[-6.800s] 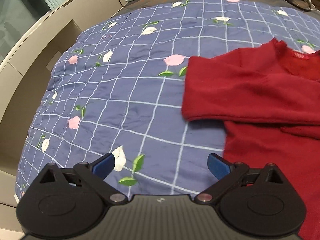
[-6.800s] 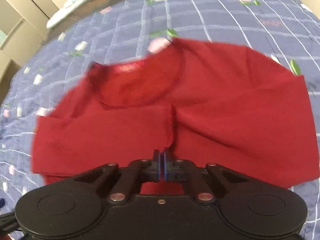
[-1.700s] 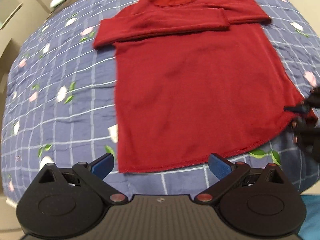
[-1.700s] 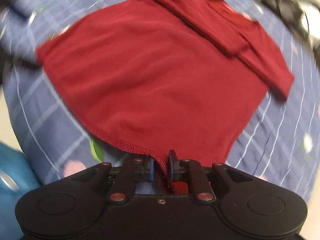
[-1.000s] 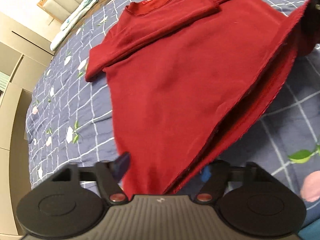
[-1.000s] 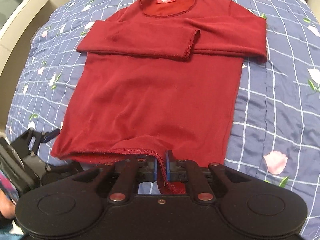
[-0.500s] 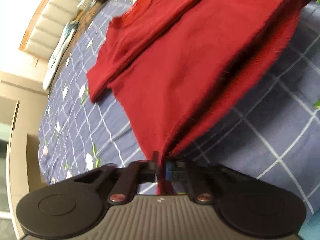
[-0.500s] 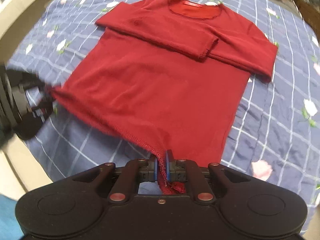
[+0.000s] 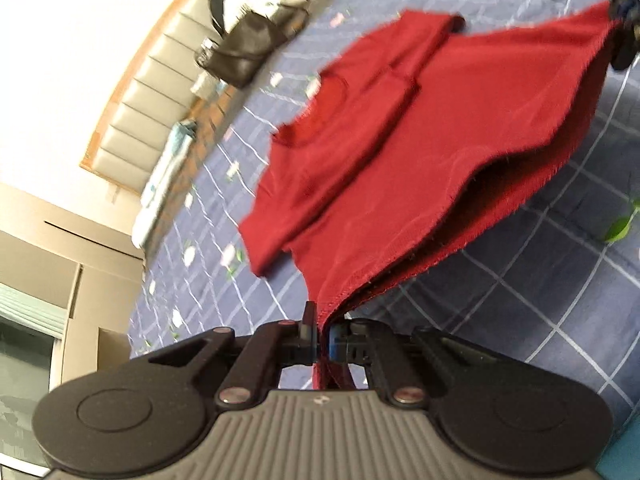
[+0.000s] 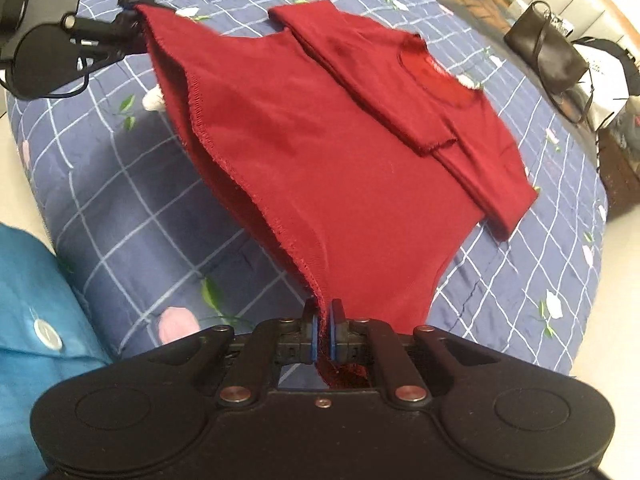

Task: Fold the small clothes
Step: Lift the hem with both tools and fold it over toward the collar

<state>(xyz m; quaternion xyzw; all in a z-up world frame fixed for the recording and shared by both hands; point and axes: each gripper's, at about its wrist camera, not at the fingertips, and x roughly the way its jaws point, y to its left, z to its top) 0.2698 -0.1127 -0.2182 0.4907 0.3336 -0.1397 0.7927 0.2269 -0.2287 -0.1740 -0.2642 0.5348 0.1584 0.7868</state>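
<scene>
Two grippers, the left gripper and right gripper, each clamped a hem corner of the red sweater, lifting it off the checked floral quilt. Keeping the hem taut and level should land it squarely by the neckline. Beyond the sweater sat a black handbag, contents unseen.
</scene>
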